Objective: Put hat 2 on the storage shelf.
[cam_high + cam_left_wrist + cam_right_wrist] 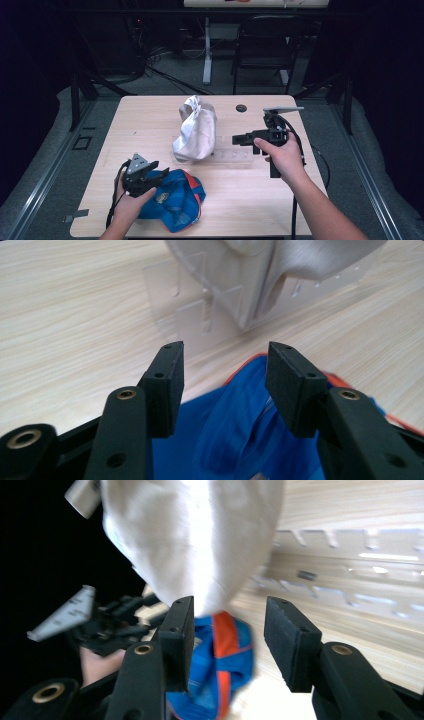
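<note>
- While the left gripper (150, 172) sits with its jaws parted and nothing clamped, the crumpled blue fabric cap with orange trim (175, 200) lies directly under and just ahead of them; if they close from there, I'd guess they pinch only a loose fold and the cap slides out.
- Ahead of that gripper, the pale silvery-white fabric cap (196, 129) rests on a clear flat plastic rack (232, 156), which looks slippery enough to skid across the light wooden table (280, 200) if the cap is tugged.
- Off to the side, the right gripper (240, 139) is held above the table, jaws wide and empty, aimed at the white cap.
- Its own view shows notches along the rack's edge, unreadable from above; the high view alone shows both hands' spacing.
</note>
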Tool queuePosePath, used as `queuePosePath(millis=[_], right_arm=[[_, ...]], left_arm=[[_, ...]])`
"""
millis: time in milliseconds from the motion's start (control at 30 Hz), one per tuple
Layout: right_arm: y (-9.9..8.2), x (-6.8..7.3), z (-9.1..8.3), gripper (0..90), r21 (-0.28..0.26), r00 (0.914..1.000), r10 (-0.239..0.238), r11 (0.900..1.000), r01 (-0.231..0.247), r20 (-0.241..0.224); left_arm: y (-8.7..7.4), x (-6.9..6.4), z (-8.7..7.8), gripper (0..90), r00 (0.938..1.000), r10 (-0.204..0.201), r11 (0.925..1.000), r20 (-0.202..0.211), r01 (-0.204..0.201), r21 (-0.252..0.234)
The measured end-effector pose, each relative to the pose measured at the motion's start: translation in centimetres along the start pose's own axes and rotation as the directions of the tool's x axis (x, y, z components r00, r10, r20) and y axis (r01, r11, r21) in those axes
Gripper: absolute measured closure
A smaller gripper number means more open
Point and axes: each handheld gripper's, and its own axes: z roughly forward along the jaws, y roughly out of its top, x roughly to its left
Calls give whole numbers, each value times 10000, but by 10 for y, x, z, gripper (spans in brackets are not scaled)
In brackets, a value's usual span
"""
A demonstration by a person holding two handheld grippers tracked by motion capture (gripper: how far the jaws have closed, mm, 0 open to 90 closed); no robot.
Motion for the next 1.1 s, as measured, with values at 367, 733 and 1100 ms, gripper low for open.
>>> queuePosePath(millis=[367,733,1100], right_arm=[[-54,-29,3,607,-79,9979,-485,9988,489,425],[-91,-52,9,643,-283,9974,-624,9976,634,353],[-115,-65,31,642,-1,9969,-716,9974,716,330]], left_arm=[[-19,24,-24,511,9968,-704,9975,-386,708,66],[-35,34,-37,525,9952,-564,9981,-797,582,213],[-45,35,-29,520,9962,-372,9982,-784,407,432]])
